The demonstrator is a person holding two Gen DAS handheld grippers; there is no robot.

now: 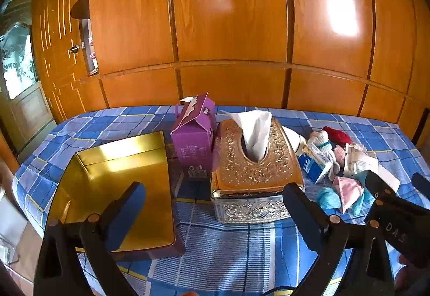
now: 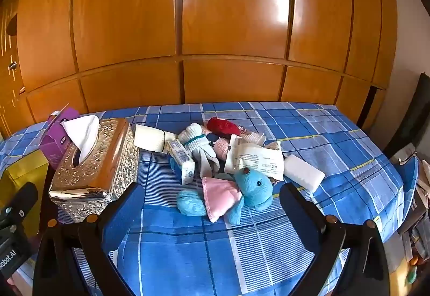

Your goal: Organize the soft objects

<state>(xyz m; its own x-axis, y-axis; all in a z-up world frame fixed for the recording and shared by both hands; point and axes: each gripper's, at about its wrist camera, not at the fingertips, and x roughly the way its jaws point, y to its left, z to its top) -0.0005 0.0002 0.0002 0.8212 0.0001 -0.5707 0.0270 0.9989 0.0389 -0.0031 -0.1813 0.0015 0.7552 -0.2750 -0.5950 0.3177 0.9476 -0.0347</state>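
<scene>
A pile of soft things lies on the blue checked bed: a blue plush toy in a pink dress (image 2: 231, 195), white socks (image 2: 200, 144), a red knit piece (image 2: 223, 126), a white pad (image 2: 303, 172) and paper packets (image 2: 255, 159). My right gripper (image 2: 212, 211) is open and empty just in front of the plush toy. My left gripper (image 1: 215, 212) is open and empty, in front of the ornate tissue box (image 1: 252, 169) and an open gold tin (image 1: 118, 183). The pile also shows in the left wrist view (image 1: 341, 161), with the right gripper's body (image 1: 395, 210) near it.
A purple carton (image 1: 194, 140) stands behind the tin. A small blue and white box (image 2: 181, 161) and a white roll (image 2: 150, 138) lie by the pile. A wooden wardrobe (image 2: 215, 27) runs behind the bed. Clutter sits off the bed's right edge (image 2: 414, 215).
</scene>
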